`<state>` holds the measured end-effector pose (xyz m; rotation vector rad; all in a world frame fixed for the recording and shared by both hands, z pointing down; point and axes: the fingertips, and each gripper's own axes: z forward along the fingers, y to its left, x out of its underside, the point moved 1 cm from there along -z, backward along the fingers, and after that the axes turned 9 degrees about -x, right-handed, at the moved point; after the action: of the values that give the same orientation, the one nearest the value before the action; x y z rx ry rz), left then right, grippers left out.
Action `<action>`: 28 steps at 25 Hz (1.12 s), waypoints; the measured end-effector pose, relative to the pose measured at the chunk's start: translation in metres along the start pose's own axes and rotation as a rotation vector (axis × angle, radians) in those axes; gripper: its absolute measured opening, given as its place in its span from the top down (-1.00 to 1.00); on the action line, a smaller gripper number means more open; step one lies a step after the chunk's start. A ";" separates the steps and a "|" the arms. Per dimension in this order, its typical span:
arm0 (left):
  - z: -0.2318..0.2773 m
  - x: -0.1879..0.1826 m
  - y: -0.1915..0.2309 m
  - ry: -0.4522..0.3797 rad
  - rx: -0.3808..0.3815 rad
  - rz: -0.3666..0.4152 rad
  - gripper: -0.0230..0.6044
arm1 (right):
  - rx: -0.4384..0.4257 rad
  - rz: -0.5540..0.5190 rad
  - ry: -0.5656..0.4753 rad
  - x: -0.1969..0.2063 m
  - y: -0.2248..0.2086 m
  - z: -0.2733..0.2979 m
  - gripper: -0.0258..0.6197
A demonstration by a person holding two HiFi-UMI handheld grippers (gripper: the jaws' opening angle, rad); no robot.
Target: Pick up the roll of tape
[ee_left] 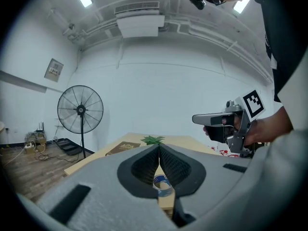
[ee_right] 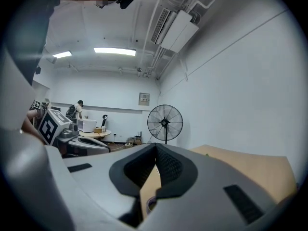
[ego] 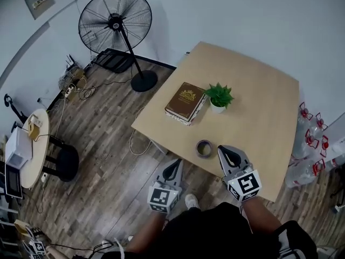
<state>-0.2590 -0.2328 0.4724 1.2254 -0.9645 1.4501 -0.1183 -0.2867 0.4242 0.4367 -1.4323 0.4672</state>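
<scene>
Tan table (ego: 259, 90): brown book (ego: 186, 102) beside small potted plant (ego: 219, 97); roll of tape (ego: 204, 148) lying flat near the front edge. Right gripper (ego: 223, 149) just beside the tape, over the table; left gripper (ego: 174, 163) off the table edge, above wood floor (ego: 108, 134). Standing fan (ego: 115, 15) at back left

Here's the table (ego: 259, 90), and the roll of tape (ego: 204, 148) lies on it close to the near edge. The right gripper (ego: 225, 151) is over the table just right of the tape. The left gripper (ego: 174, 164) is short of that edge, over the floor (ego: 102, 139). Behind the tape lies a book (ego: 186, 102) with a potted plant (ego: 219, 96) at its right, perhaps touching. A fan (ego: 116, 20) stands on the floor beyond the table's left corner.
</scene>
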 end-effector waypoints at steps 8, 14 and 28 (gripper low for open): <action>0.019 0.006 -0.004 -0.001 0.030 0.002 -0.03 | 0.018 0.007 0.015 0.004 -0.017 0.007 0.94; 0.042 0.018 -0.019 -0.003 0.008 -0.015 -0.87 | -0.001 0.001 0.028 0.007 -0.029 0.005 0.94; 0.111 0.111 -0.063 0.255 0.079 0.115 -0.87 | 0.045 0.040 0.095 0.040 -0.072 -0.026 0.94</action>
<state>-0.1766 -0.3056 0.6008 1.0236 -0.8208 1.7025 -0.0539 -0.3309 0.4613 0.4173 -1.3427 0.5459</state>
